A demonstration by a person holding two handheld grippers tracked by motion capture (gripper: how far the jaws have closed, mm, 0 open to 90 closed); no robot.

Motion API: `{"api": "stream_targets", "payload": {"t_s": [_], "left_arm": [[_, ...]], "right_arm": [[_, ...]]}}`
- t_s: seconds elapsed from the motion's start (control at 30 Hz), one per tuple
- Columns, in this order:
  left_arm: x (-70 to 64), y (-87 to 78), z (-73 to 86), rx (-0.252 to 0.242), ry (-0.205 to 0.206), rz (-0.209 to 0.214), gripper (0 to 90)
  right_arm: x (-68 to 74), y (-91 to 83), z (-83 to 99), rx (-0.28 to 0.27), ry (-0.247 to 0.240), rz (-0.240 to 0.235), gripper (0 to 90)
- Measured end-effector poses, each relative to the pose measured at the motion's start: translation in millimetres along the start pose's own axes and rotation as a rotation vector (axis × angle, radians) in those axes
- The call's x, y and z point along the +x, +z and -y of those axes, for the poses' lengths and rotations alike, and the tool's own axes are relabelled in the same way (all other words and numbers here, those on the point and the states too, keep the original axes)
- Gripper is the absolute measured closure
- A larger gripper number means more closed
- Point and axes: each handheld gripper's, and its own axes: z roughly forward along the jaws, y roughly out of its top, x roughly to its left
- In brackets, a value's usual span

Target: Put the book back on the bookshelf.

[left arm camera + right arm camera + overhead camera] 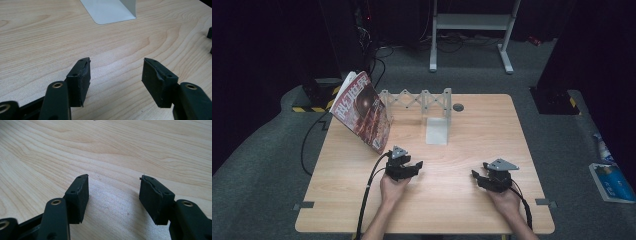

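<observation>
Magazine (362, 111) leans on rack (422, 102) in the high view, tools elsewhere.

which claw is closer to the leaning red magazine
The left claw, held near the table's middle. The red magazine leans at the far left, just beyond it; the right claw sits farther right.

Lab or test studio. Light wooden table (472, 130) on grey carpet (267, 165); black curtains (257, 40) behind the table, white metal stand frame (472, 22) and loose black cables (379, 55) beyond its far edge.
</observation>
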Motion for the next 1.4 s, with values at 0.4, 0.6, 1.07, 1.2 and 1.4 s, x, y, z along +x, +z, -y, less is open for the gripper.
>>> {"api": "stream_targets", "payload": {"t_s": [0.4, 0.6, 1.07, 1.2, 1.4], "left_arm": [[1.6, 6.7, 2.9, 0.013, 0.009, -0.038, 39.9], [1.4, 10.0, 4.6, 0.021, 0.043, -0.084, 39.8], [-2.8, 13.9, 5.8, 0.015, 0.096, -0.131, 37.7], [-5.3, 14.7, 7.5, 0.011, 0.118, -0.141, 35.6], [-9.0, 15.6, 9.7, 0.008, 0.145, -0.155, 32.3]], "right_arm": [[0.1, 0.1, 0.0, 0.000, 0.002, 0.000, 40.7], [0.0, 0.1, 0.0, -0.001, 0.000, 0.001, 40.6], [0.1, 0.1, 0.0, -0.001, 0.001, 0.001, 40.6], [0.1, 0.1, 0.0, -0.001, 0.001, 0.001, 40.5], [-0.1, 0.2, 0.1, -0.001, 0.001, 0.002, 40.2]]}}
